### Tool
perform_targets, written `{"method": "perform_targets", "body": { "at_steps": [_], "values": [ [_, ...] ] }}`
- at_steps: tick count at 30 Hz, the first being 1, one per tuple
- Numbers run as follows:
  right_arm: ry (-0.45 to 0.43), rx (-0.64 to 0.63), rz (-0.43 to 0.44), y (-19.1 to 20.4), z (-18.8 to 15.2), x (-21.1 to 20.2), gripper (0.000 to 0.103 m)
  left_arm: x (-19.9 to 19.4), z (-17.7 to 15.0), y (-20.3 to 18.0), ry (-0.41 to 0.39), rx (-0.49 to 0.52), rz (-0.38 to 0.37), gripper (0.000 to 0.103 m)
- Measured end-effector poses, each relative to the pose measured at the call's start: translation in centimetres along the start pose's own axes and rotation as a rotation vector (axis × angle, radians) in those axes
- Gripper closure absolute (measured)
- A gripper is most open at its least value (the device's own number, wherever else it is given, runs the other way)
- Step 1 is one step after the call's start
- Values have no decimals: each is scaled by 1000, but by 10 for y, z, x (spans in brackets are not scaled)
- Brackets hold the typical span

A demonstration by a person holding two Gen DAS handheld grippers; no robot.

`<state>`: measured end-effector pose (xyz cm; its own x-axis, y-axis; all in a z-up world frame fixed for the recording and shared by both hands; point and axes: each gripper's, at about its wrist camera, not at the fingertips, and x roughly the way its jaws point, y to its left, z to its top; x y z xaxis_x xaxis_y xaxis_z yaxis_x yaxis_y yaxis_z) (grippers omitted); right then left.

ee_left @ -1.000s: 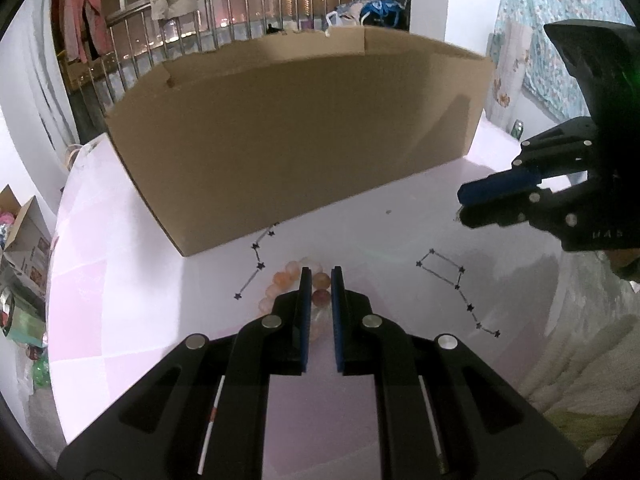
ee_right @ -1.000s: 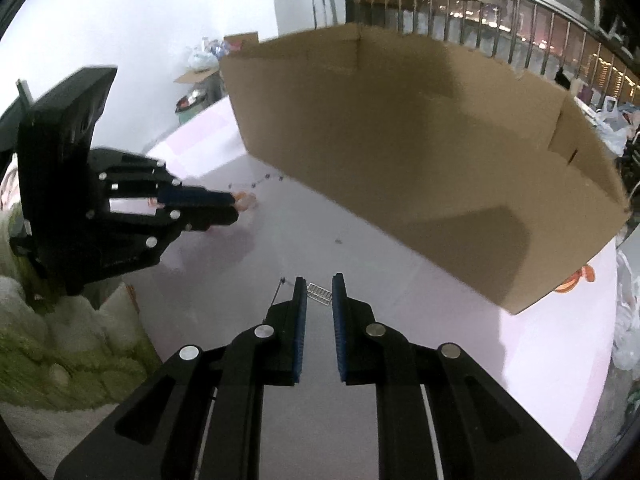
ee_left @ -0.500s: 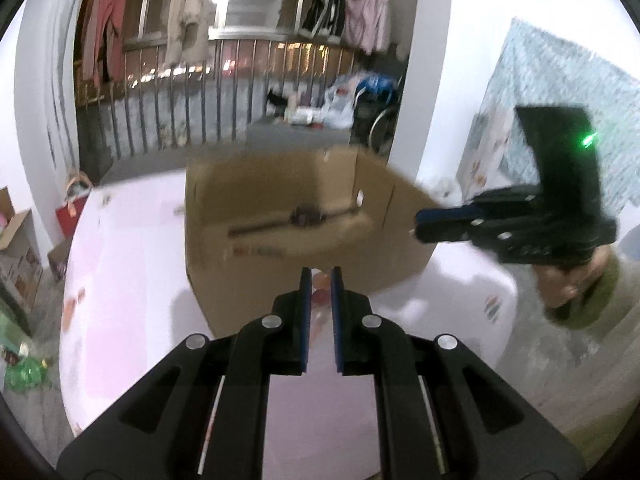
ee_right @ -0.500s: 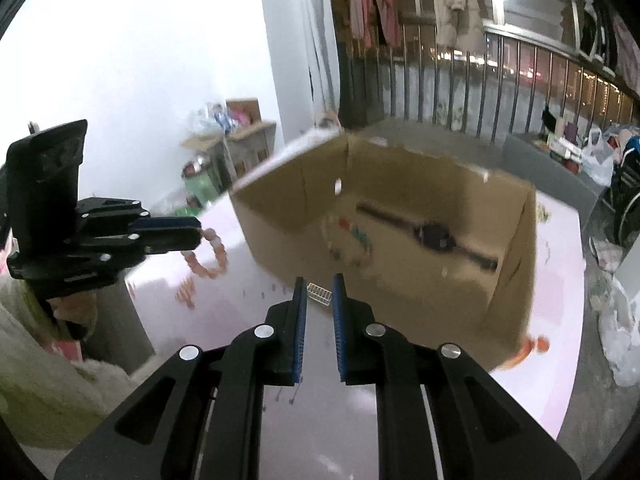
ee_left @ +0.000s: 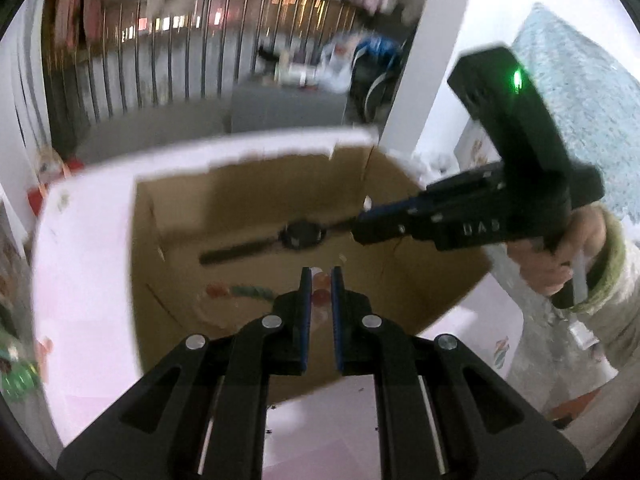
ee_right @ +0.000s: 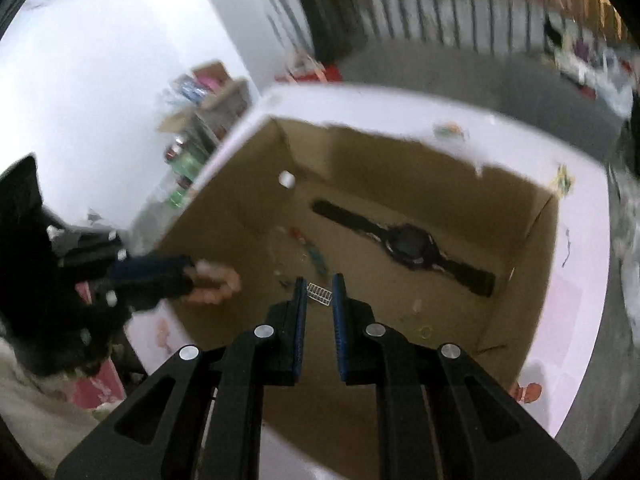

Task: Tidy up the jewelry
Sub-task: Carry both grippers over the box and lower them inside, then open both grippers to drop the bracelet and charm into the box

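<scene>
My left gripper (ee_left: 320,280) is shut on a pink bead bracelet (ee_left: 319,297), held over the open cardboard box (ee_left: 248,184). In the right wrist view the left gripper (ee_right: 190,276) hangs at the box's left wall with the bracelet (ee_right: 218,285) dangling from it. My right gripper (ee_right: 319,286) is shut on a small silver barred chain piece (ee_right: 319,295) above the box (ee_right: 400,152) floor. The right gripper (ee_left: 362,227) reaches in from the right in the left wrist view. A black wristwatch (ee_right: 408,246) (ee_left: 302,236) and a coloured bead string (ee_left: 240,292) lie inside.
The box stands on a pink tablecloth (ee_left: 80,280). A person's hand (ee_left: 552,256) in a pale sleeve grips the right tool. Small rings (ee_right: 424,332) lie on the box floor. Metal railings (ee_left: 160,64) and floor clutter lie beyond the table.
Both grippers rose from the tabletop in front of the box to above its open top, carrying the bracelet and the chain piece. The box's inside has come into view.
</scene>
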<state>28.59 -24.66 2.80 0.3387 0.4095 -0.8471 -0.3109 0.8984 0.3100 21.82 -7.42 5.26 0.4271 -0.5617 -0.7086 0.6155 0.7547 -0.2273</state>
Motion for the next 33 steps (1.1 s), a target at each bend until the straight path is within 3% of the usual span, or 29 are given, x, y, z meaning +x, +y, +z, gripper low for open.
{"method": "perform_targets", "body": {
  "at_steps": [6,9,11,13,19,24,27,29,33],
  "values": [
    [139,56,-6,-17,17,40,90,44,2,15,133,-56,-7,94],
    [152,67,-12,-18,23,48,89,50,-1,15,149,-54,4,94],
    [150,79,-12,-18,23,49,89,48,-3,16,155,-69,-2,84],
    [144,95,-5,-21,24,49,89,45,-6,18,153,-78,-1,82],
    [40,109,-9,-21,16,10,83,23,-8,20,84,-95,4,77],
    [-97,153,-13,-23,-8,-45,80,-30,-9,21,-59,-103,50,71],
    [-218,170,-72,-18,-35,-86,71,-67,-13,25,-159,-103,123,61],
    [-283,201,-96,-18,-54,-107,58,-86,-17,30,-207,-112,182,44],
    [-357,324,-134,-33,-93,-121,50,-95,-31,52,-207,-195,284,27]
  ]
}}
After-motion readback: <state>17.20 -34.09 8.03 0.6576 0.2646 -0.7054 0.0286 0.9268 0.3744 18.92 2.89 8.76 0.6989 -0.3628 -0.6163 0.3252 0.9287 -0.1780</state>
